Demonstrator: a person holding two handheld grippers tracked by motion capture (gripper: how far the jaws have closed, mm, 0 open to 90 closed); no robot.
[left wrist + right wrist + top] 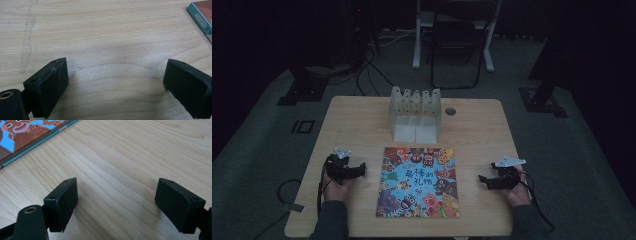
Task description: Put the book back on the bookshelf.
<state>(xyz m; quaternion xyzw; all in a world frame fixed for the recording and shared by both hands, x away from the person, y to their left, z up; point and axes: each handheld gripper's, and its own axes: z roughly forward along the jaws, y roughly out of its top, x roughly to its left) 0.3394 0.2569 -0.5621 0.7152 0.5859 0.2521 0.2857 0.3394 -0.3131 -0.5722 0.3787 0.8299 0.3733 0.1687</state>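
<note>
- Two claws rest on a pale wooden desk (357,112), one at each side of a picture book (418,182), each held in a person's hand.
- Left claw (361,170) sits just to the left of the book, its tips pointing toward the book's left edge; its black jaws stand apart with only bare wood between them.
- Right claw (482,180) sits to the right of the book, a little farther from its edge, tips pointing inward; its jaws are also apart and hold nothing.
- Book lies flat and closed at the desk's near middle, its cover crowded with bright cartoon animals on blue.
- Clear plastic rack (415,114) with upright dividers stands just behind the book.
</note>
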